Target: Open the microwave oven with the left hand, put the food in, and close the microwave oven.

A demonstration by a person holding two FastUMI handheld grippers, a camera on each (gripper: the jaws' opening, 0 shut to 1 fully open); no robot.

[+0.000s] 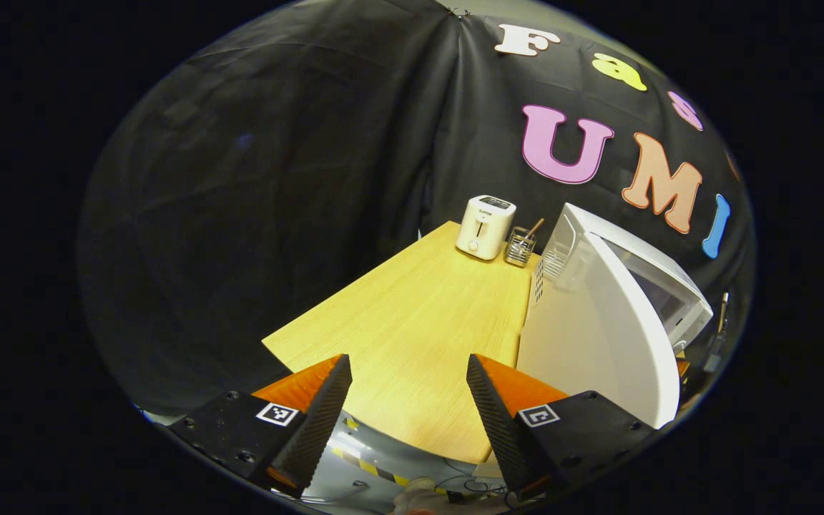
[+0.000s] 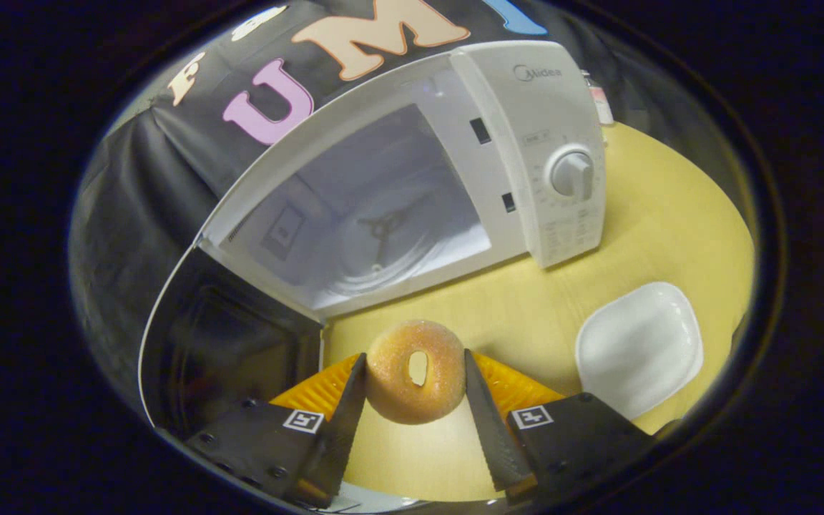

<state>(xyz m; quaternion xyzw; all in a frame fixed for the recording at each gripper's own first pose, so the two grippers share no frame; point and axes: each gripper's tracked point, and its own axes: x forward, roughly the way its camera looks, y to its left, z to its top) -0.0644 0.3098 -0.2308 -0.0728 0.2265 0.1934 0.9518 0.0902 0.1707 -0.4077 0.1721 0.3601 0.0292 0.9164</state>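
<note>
A sugared doughnut [image 2: 415, 372] is pinched between both fingers of my right gripper [image 2: 413, 390], held above the table in front of the white microwave oven [image 2: 555, 150]. The oven's cavity [image 2: 376, 222] stands exposed, with the turntable inside. Its dark-windowed door [image 2: 226, 343] is swung out to the left. In the left gripper view the same door [image 1: 598, 336] shows from outside at the right, and my left gripper [image 1: 408, 397] hangs open over the wooden table [image 1: 412, 322], close beside the door and gripping nothing.
A white dish [image 2: 639, 345] lies on the table right of the doughnut. At the table's far end stand a white toaster [image 1: 485, 226] and a glass holder with sticks [image 1: 521, 246]. The table's left edge [image 1: 355, 282] drops off towards black cloth.
</note>
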